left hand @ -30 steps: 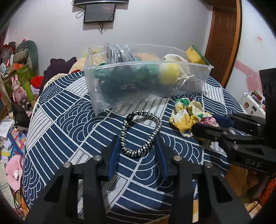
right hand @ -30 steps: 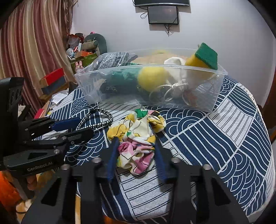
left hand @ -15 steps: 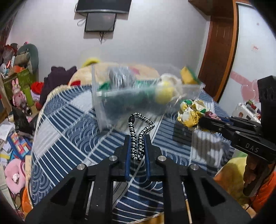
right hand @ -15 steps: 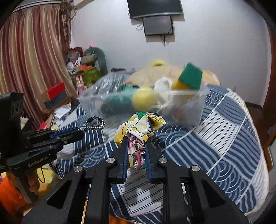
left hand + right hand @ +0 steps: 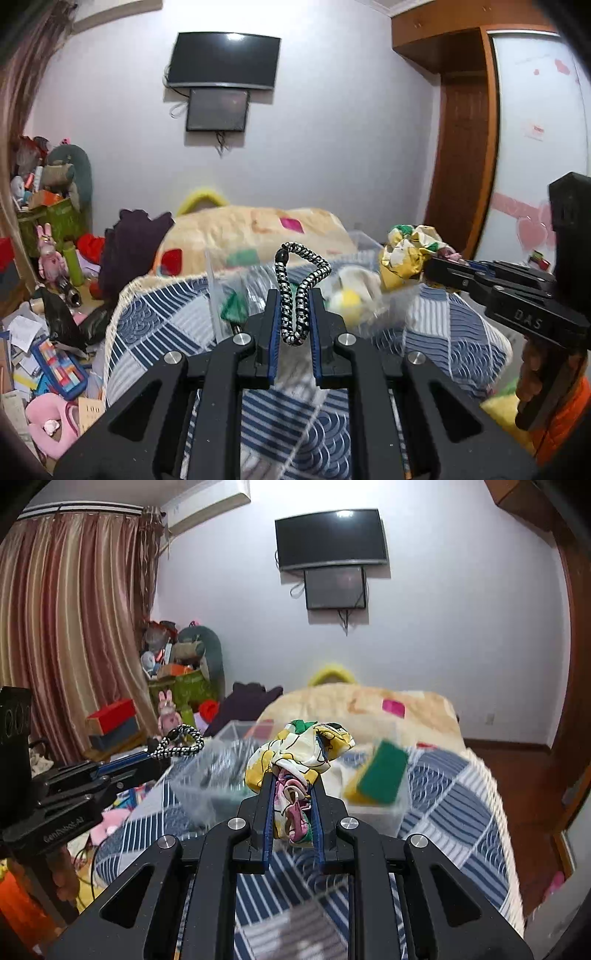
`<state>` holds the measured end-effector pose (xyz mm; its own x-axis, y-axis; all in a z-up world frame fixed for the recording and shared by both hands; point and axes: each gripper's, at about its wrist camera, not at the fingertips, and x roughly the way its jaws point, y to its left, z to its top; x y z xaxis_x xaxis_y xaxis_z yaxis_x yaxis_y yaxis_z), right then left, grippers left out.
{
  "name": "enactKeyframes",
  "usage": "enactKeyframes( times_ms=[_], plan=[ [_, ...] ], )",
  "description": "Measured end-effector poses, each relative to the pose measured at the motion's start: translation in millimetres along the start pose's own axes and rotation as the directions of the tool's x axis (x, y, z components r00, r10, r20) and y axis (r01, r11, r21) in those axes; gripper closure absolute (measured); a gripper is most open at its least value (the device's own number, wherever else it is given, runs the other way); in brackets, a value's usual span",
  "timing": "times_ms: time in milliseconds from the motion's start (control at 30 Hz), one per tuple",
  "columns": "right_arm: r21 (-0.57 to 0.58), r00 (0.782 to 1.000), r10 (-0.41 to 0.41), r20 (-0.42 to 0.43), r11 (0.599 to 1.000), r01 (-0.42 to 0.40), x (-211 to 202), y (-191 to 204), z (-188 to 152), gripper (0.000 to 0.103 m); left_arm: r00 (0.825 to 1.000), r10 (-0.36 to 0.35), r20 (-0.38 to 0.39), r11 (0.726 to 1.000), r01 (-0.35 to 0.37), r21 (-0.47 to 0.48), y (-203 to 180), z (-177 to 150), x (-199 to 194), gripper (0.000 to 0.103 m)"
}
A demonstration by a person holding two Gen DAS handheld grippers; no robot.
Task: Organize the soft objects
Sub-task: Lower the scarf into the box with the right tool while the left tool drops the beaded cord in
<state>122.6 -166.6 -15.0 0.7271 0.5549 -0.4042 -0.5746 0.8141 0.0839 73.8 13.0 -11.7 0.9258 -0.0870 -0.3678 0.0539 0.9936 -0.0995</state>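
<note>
Both grippers are loaded up right now. The left gripper point(image 5: 293, 314) has its blue-padded fingers clamped on a black-and-white braided cord loop point(image 5: 298, 291), which sticks up between the pads with its black bead end at the top left. From the right wrist view you can see that same loop point(image 5: 181, 743) poking out of the left tool's tip, lifted clear of the table.

The right gripper point(image 5: 291, 805) is squeezed shut on a floral fabric scrunchie point(image 5: 299, 757), yellow and white on top with pink bits bunched down between the pads. In the left wrist view it's point(image 5: 410, 254) up in the air at the end of the right tool, off to the right of the cord.

Below and ahead of both sits the clear plastic bin point(image 5: 207, 779), pretty motion-blurred, resting on the blue-and-white wave-pattern tablecloth point(image 5: 461, 797). Inside it I can make out a green-and-yellow sponge point(image 5: 380, 777) leaning at the right end and a yellow ball point(image 5: 349, 301) nearer the middle. Rest of the contents are too smeared to call.

Background is a messy bedroom with a wall TV point(image 5: 330, 539).
</note>
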Motion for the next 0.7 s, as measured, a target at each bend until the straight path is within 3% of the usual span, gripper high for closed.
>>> enactKeyframes(
  times_ms=[300,533,700],
  plan=[
    [-0.024,1.000,0.005,0.020,1.000,-0.005,25,6,19,0.088,0.999,-0.023,-0.037,1.000,0.022,-0.022,2,12,38,0.090],
    [-0.042,0.997,-0.037,-0.061,0.999,0.034,59,3,7,0.087,0.996,-0.010,-0.091,0.999,0.007,-0.039,5,7,69,0.090],
    [-0.017,0.994,-0.021,-0.107,1.000,0.019,74,0,-1,0.087,0.991,-0.005,-0.134,1.000,0.001,-0.030,5,-1,86,0.090]
  ],
)
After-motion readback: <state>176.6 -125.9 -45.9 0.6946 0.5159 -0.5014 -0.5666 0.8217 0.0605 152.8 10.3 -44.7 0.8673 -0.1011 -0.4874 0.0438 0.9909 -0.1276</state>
